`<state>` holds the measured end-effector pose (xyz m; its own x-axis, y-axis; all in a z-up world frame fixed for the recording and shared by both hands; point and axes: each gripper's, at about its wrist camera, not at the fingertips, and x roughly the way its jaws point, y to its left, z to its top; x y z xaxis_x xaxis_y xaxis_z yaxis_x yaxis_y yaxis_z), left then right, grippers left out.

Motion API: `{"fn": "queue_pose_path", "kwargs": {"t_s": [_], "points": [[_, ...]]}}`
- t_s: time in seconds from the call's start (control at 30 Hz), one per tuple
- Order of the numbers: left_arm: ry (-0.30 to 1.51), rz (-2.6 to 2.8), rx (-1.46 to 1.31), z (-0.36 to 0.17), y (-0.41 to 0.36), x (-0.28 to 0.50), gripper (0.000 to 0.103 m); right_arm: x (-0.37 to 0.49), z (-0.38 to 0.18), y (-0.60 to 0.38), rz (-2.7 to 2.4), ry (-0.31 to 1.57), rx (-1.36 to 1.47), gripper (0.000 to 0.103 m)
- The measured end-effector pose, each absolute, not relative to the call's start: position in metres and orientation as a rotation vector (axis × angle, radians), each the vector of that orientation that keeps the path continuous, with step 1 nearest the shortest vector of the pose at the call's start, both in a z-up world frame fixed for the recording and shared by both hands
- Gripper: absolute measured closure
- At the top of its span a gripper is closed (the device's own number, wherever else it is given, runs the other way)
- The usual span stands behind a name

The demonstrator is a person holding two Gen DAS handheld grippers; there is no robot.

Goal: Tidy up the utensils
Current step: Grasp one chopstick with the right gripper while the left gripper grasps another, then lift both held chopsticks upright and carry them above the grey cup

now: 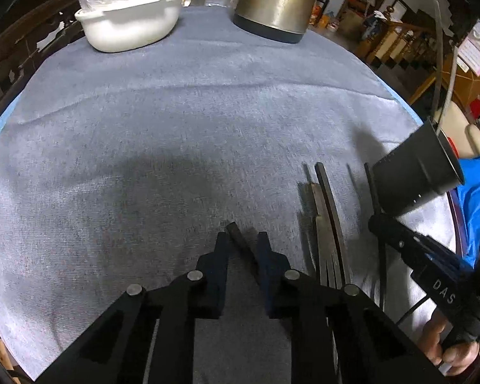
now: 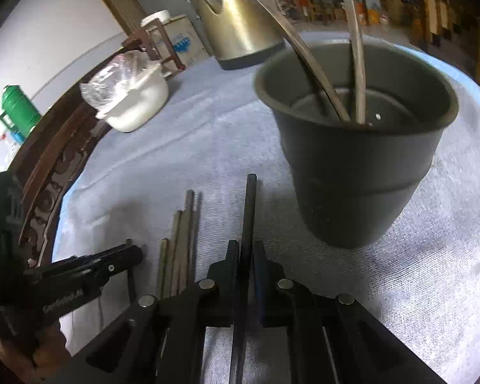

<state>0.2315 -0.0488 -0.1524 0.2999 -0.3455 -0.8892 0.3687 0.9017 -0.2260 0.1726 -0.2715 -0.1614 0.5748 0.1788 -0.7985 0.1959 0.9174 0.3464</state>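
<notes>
A dark grey cup stands on the blue-grey cloth with two utensil handles leaning in it; it also shows in the left wrist view. My right gripper is shut on a dark utensil handle that points toward the cup, just left of its base. My left gripper straddles another dark utensil lying on the cloth, with the jaws a little apart. Several more utensils lie side by side between the two grippers, also in the right wrist view.
A white bowl with a plastic bag and a brass-coloured kettle stand at the far side of the round table. A carved wooden chair back runs along the left edge. A green flask stands beyond it.
</notes>
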Motion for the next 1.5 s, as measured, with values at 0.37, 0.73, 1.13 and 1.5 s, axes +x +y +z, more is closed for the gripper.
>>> {"fn": "queue_pose_path", "kwargs": {"t_s": [0.37, 0.73, 1.13, 1.5], "points": [[1.174, -0.476, 0.026, -0.152, -0.048, 0.227, 0.087, 0.176, -0.164, -0.274, 0.000, 0.993, 0.438, 0.094], [0.988, -0.453, -0.035, -0.097, -0.034, 0.210, 0.096, 0.141, -0.102, -0.279, 0.108, 0.752, 0.451, 0.095], [0.601, -0.457, -0.140, 0.016, -0.023, 0.149, 0.096, 0.085, -0.035, -0.298, 0.114, 0.433, 0.426, 0.095], [0.480, -0.465, -0.202, 0.062, -0.024, 0.143, 0.096, 0.087, -0.007, -0.322, 0.111, 0.418, 0.460, 0.094]]}}
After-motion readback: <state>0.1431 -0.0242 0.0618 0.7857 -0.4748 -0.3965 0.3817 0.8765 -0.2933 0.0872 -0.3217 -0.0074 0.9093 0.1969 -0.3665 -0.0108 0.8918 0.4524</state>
